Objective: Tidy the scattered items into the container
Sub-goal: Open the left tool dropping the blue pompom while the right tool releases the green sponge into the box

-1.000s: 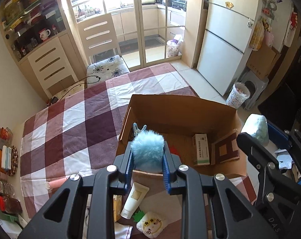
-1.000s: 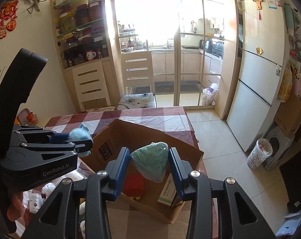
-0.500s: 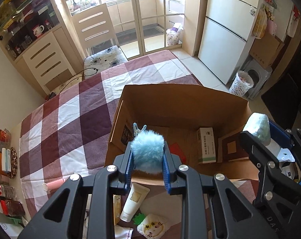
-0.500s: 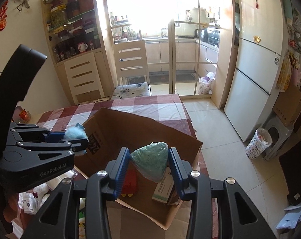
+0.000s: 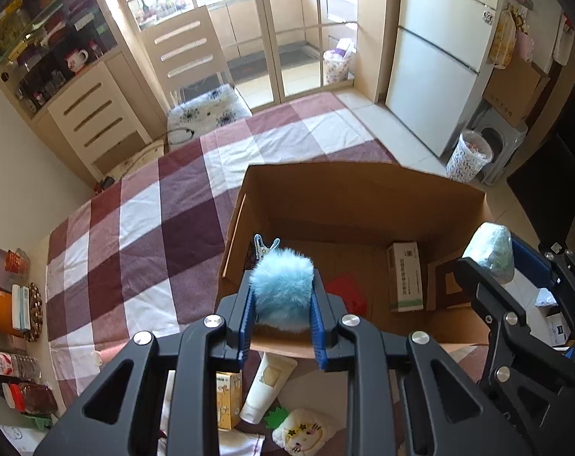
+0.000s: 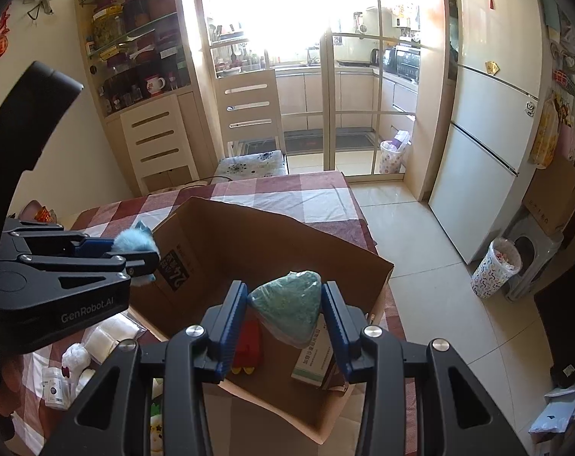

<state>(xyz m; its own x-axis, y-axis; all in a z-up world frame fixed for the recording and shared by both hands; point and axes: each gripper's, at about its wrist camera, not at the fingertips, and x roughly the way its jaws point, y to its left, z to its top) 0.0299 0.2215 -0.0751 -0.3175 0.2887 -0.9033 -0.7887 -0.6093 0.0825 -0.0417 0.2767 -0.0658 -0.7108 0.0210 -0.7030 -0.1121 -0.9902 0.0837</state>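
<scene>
Left wrist view, leftmost: the bench (image 5: 143, 235) under a maroon-and-white checked cloth, with a white squeeze tube (image 5: 266, 387) and a small yellow carton (image 5: 228, 399) lying near its front edge. Next, the left hand-held gripper (image 5: 281, 296) pinches a fluffy light-blue pompom hair clip (image 5: 281, 288) between its blue pads, above the near left wall of the open brown cardboard box (image 5: 348, 205). Inside the box lie a red item (image 5: 346, 288) and a white-and-green carton (image 5: 405, 275). Farthest right, the right hand-held gripper (image 6: 283, 313) pinches a teal triangular plastic-wrapped packet (image 6: 289, 306), held over the box's right side.
</scene>
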